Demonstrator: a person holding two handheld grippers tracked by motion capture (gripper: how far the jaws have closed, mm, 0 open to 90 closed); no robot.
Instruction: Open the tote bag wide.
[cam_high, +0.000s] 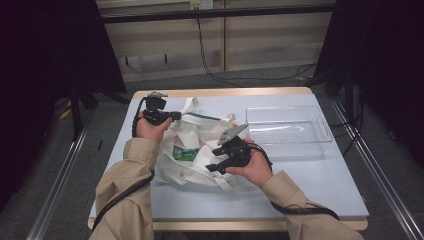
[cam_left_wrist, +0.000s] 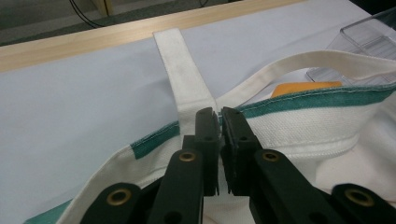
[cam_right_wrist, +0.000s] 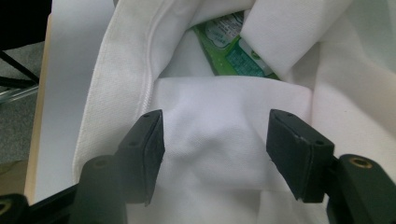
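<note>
A soft white canvas tote bag (cam_high: 192, 152) with a green-striped rim lies rumpled at mid-table, a green packet (cam_right_wrist: 231, 46) showing inside. The left gripper (cam_left_wrist: 219, 122) pinches that woven rim by the strap (cam_left_wrist: 184, 77), jaws clamped tight. The right gripper (cam_right_wrist: 215, 135) hovers at the bag's mouth, jaws spread apart, cloth between them but not pinched.

Lab or test bay: lone blue-topped table (cam_high: 320, 190) on grey floor, black curtains (cam_high: 45, 45) both sides, cables (cam_high: 210, 65) trailing along bare panelled wall (cam_high: 270, 45)
</note>
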